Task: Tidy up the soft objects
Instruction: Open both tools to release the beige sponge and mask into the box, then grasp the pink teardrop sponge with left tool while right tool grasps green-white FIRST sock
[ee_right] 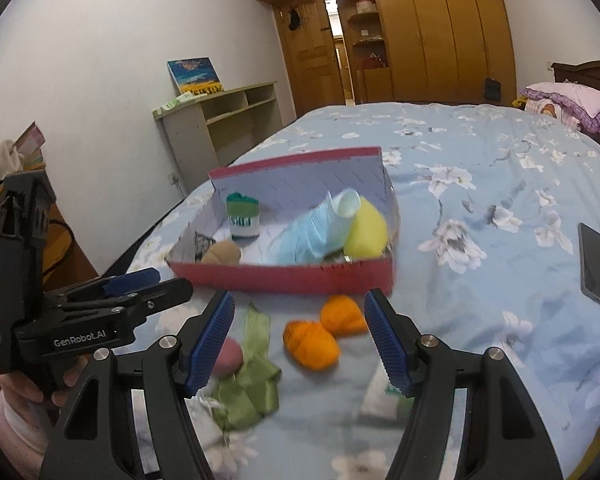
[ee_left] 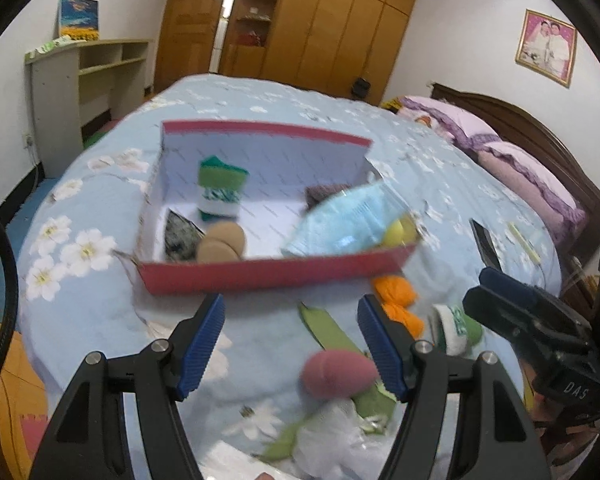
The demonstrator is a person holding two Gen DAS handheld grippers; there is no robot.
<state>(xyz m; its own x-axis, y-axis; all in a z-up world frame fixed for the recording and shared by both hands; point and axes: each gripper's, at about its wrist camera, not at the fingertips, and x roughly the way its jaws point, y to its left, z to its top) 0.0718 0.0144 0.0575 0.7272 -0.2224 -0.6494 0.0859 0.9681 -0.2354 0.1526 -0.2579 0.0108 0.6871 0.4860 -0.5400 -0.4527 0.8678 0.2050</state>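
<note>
**On the bed: red box half full, more bits still outside**

Middle of both views sits the red box (ee_right: pixel 284 278) with a pale lining, open on the blue flowered bedspread (ee_right: pixel 480 184). Inside it: a green and white sock roll (ee_right: pixel 243 218) standing near the back wall, tan round pads (ee_left: pixel 222 242) at the front left beside a dark speckled thing I can't make out, a light blue packet (ee_right: pixel 320 232) leaning across the right half, and a yellow sponge (ee_right: pixel 366 228) in the right corner.

Below the box, loose on the bedspread: two orange yarn balls (ee_right: pixel 314 338), green ribbon (ee_right: pixel 252 376), a pink sponge (ee_left: pixel 338 372), another green and white sock (ee_left: pixel 458 330). A phone (ee_right: pixel 594 266) lies at the right edge.

Left gripper (ee_left: pixel 291 348) and right gripper (ee_right: pixel 299 340) both gape wide, nothing held.
</note>
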